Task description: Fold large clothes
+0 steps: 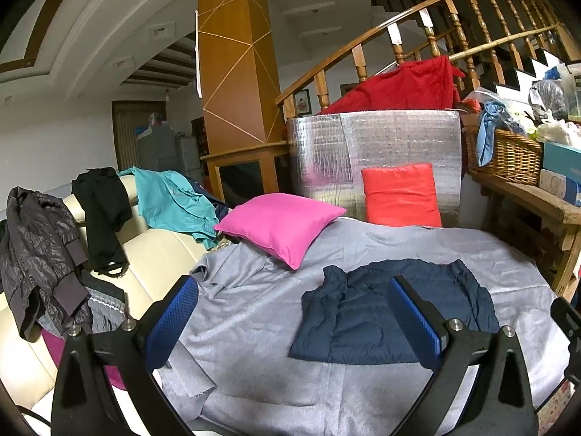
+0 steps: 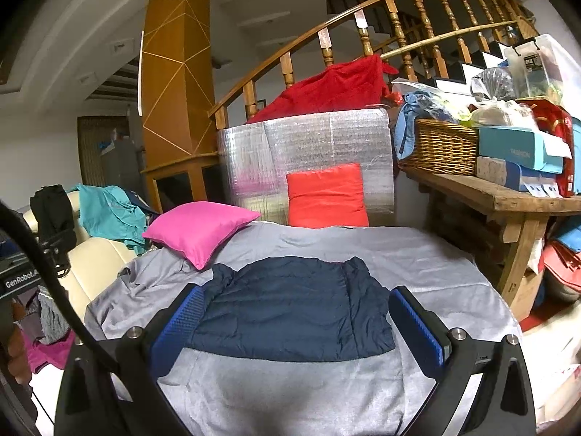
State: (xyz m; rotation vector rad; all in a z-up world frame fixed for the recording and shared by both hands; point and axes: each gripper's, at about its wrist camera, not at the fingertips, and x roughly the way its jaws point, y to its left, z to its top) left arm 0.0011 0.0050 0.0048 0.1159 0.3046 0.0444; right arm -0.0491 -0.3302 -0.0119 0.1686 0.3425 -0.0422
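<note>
Left wrist: left gripper spread wide, nothing held, above grey sheet. Navy jacket folded flat mid-sheet, bare sheet all round; pink pillow near its far-left corner.

Right wrist: right gripper released, empty, fingers straddling jacket's near edge w/o touching. Wooden bench beside sheet's right edge.

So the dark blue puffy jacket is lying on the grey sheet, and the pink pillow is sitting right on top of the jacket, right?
Not quite. The dark blue puffy jacket does lie on the grey sheet, but the pink pillow isn't on top of it. The pillow rests on the sheet behind the jacket's left corner, at most touching its edge. The right wrist view shows this best.
</note>
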